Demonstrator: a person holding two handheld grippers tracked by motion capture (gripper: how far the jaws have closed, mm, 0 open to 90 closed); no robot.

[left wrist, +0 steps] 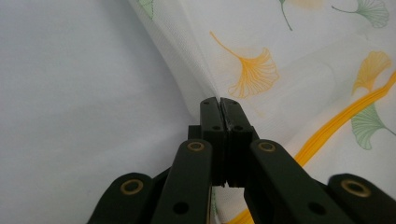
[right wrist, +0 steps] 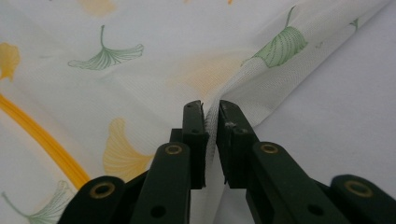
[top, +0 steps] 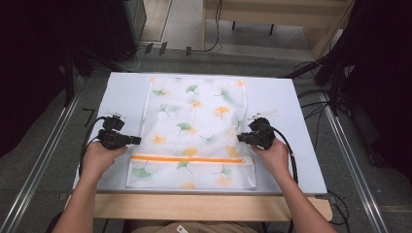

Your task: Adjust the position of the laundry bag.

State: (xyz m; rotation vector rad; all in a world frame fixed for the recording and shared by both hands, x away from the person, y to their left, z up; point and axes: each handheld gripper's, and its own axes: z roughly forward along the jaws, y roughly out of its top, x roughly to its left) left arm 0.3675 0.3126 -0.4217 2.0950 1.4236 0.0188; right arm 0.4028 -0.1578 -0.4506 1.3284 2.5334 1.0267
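A white mesh bag [top: 194,121] printed with green and orange ginkgo leaves lies flat on the pale table [top: 126,92], its orange zipper [top: 189,158] running across near the front. My left gripper [top: 138,140] is at the bag's left edge. In the left gripper view its jaws [left wrist: 219,101] are shut on a pinched fold of the bag [left wrist: 280,56]. My right gripper [top: 239,138] is at the right edge. In the right gripper view its jaws [right wrist: 211,105] stand a little apart, with a raised ridge of the bag [right wrist: 140,70] between them.
The table's wooden front edge [top: 204,204] is close to the person. Metal rails [top: 43,160] run along both sides, and cables [top: 316,104] trail on the floor at the right. Dark equipment [top: 121,24] and wooden furniture [top: 272,12] stand behind the table.
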